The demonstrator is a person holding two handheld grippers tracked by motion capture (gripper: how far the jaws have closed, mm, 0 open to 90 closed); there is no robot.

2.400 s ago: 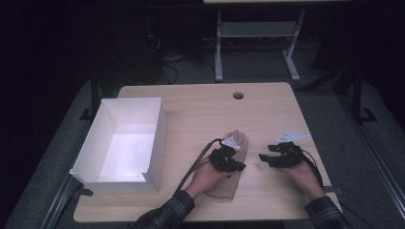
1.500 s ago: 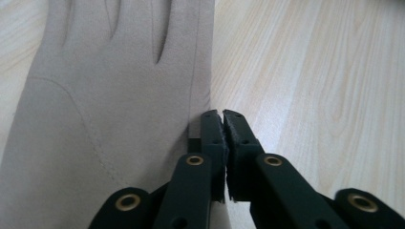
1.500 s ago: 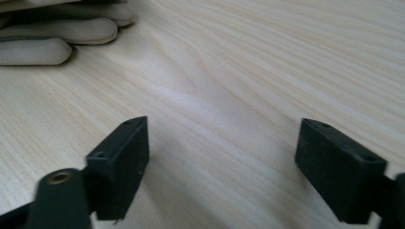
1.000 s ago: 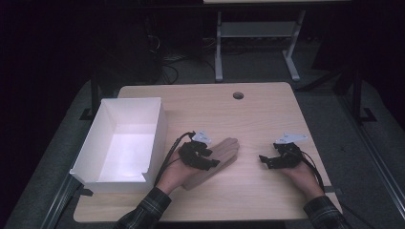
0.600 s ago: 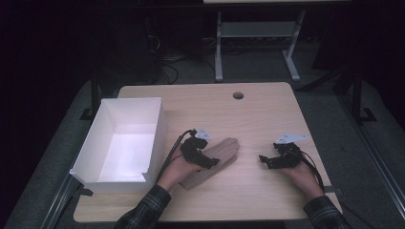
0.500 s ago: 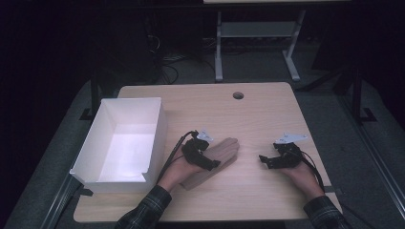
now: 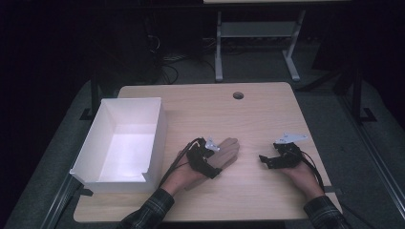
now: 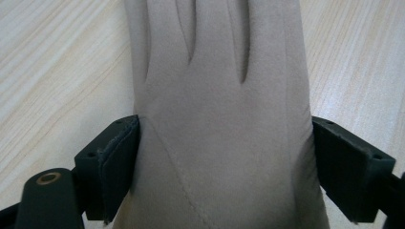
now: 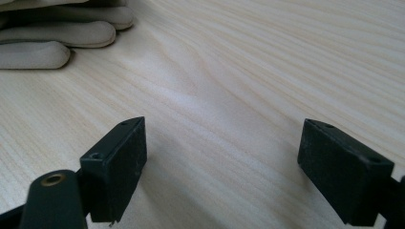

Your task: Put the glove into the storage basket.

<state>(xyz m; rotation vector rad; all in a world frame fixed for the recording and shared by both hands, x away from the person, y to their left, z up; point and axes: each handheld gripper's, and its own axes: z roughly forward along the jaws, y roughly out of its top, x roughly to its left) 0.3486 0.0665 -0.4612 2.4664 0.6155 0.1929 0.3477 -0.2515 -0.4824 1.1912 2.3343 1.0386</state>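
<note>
Straddling a beige glove [image 8: 219, 119], the left gripper [image 8: 224, 167] has its jaws spread wide, one on each side of the glove's palm; they have just been opening, and the left pad stands right at the glove's edge without squeezing it. The glove lies flat on the light wooden table [image 7: 200, 102], fingers pointing away from the person, just right of the white open box [image 7: 129, 143] in the high view. Farther right of the glove, well apart from it, the right gripper [image 9: 222, 167] rests low over bare table with its jaws wide apart and nothing between them. In the right gripper view the glove's fingertips lie at the upper left. The box sits at the table's left edge.
</note>
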